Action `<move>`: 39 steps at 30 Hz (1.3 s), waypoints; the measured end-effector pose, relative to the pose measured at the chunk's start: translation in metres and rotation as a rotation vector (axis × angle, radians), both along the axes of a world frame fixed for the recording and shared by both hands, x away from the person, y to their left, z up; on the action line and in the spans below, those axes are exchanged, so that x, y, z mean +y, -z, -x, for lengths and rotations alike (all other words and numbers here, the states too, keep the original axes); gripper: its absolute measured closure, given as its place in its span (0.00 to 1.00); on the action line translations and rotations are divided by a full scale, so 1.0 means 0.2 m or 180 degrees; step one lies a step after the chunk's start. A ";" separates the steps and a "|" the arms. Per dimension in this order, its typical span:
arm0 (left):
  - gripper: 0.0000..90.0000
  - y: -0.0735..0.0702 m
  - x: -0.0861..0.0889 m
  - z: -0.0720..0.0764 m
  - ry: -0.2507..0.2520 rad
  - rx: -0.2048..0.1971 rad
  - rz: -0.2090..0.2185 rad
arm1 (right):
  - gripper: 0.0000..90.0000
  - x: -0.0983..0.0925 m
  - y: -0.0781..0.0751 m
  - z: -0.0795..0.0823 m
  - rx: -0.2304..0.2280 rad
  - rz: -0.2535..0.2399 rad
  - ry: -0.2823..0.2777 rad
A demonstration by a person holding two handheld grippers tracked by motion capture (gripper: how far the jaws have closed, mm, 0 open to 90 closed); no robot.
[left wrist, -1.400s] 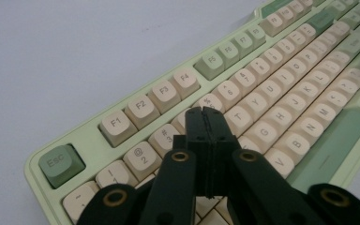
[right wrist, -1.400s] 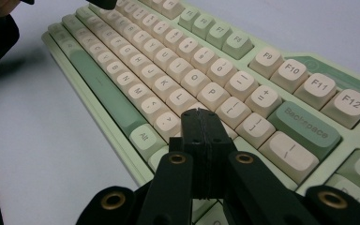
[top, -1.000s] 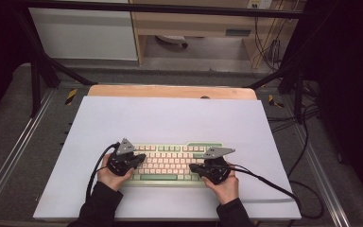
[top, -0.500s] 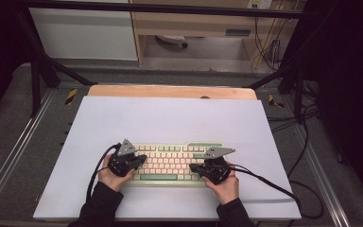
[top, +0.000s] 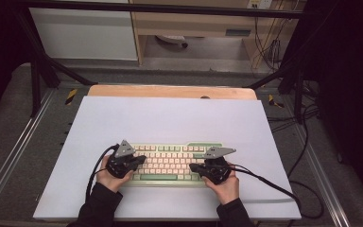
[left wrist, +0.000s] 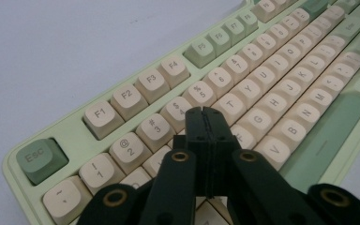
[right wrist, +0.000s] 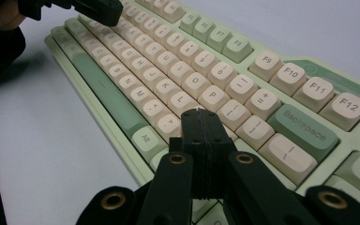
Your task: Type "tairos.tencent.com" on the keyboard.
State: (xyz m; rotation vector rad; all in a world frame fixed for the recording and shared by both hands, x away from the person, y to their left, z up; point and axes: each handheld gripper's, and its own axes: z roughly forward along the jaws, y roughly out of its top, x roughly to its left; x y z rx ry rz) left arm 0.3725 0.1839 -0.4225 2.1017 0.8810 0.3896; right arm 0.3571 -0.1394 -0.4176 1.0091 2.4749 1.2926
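A pale green keyboard (top: 170,163) with cream keys lies on the white mat near the front edge. My left gripper (top: 142,159) rests over its left end, jaws pressed together with nothing between them. In the left gripper view its tips (left wrist: 204,112) sit over the keys near the letter row of the keyboard (left wrist: 262,75). My right gripper (top: 194,167) hangs over the right end, also shut and empty. In the right gripper view its tips (right wrist: 198,112) are above the keys beside the Alt key, on the keyboard (right wrist: 178,61), with the left gripper (right wrist: 93,11) farther off.
The white mat (top: 170,118) covers a wooden table (top: 170,91). Cables (top: 264,182) trail from both grippers off the mat's sides. Black frame legs and loose cables stand at the far left and right.
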 end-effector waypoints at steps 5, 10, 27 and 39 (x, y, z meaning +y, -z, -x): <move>1.00 -0.02 0.03 0.02 -0.0004 -0.0016 0.0028 | 1.00 0.00 0.00 0.00 0.0005 -0.0026 -0.0007; 1.00 -0.02 0.05 0.04 -0.0032 -0.0009 0.0053 | 1.00 0.01 -0.01 0.00 0.0015 -0.0029 -0.0021; 1.00 -0.02 0.14 0.10 -0.0088 -0.0013 0.0082 | 1.00 0.13 -0.02 0.02 0.0026 -0.0003 -0.0164; 1.00 -0.01 0.18 0.12 -0.0127 -0.0005 0.0093 | 1.00 0.26 -0.01 0.00 0.0030 0.0021 -0.0256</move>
